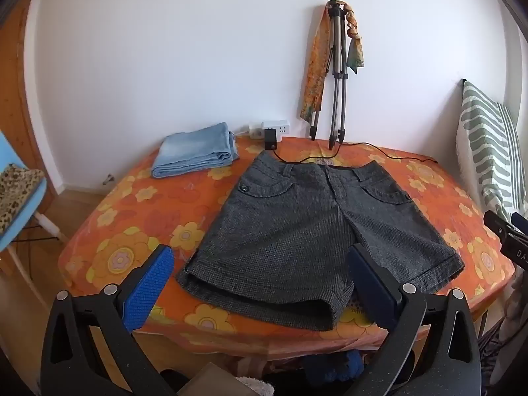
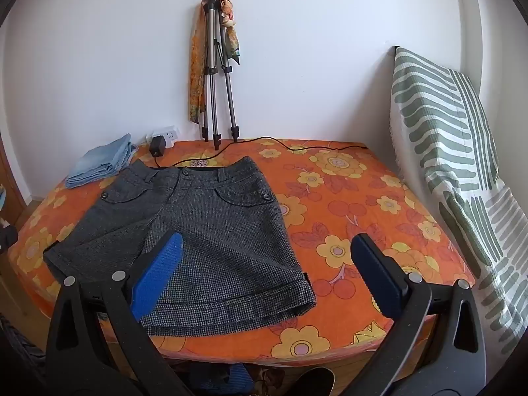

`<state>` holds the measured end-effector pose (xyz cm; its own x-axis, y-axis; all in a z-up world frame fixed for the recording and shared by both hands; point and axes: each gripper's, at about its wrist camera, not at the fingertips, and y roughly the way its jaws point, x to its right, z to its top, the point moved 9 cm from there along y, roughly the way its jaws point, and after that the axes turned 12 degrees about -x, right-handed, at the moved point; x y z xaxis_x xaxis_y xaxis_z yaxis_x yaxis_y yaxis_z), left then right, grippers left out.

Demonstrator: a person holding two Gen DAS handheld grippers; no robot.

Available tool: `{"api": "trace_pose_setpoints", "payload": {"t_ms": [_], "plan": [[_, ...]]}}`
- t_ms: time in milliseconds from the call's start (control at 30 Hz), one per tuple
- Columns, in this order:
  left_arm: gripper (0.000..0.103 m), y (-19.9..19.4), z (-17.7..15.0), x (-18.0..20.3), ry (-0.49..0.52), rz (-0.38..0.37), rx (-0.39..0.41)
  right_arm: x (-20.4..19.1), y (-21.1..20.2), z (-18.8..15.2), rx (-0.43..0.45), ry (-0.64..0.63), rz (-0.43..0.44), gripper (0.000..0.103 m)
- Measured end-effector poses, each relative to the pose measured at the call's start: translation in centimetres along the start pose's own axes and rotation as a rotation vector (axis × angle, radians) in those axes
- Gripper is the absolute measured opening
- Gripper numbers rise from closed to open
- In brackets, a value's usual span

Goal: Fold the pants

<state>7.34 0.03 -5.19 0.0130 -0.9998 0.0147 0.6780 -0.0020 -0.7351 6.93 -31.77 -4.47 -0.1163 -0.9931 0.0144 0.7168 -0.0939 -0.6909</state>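
Clearly unfolded, the grey shorts lie flat on the flowered counter, waistband far, hems near. Both the left gripper and right gripper hover released, fingers spread. Thick, limp cloth; the near hem corners look best to pinch.

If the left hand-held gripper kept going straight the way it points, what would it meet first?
Probably the grey shorts lying flat on the flowered table. The left hand-held gripper is open, angled down toward the near leg hem; depth is uncertain.
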Motion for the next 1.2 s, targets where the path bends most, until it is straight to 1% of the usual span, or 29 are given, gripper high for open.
{"api": "trace_pose_setpoints", "payload": {"t_ms": [167, 300, 433, 1200], "plan": [[0.103, 0.2, 0.1, 0.4, 0.018, 0.012, -0.001, 0.0, 0.0, 0.0, -0.006, 0.001, 0.001, 0.103], [0.103, -0.4, 0.3, 0.5, 0.022, 0.013, 0.011, 0.0, -0.2, 0.0, 0.001, 0.004, 0.007, 0.103], [0.103, -0.8, 0.5, 0.5, 0.008, 0.007, 0.023, 0.1, -0.2, 0.1, 0.001, 0.005, 0.01, 0.103], [0.103, -0.8, 0.4, -0.1, -0.008, 0.007, 0.025, -0.3, -0.4, 0.0, 0.001, 0.007, 0.016, 0.103]]}}
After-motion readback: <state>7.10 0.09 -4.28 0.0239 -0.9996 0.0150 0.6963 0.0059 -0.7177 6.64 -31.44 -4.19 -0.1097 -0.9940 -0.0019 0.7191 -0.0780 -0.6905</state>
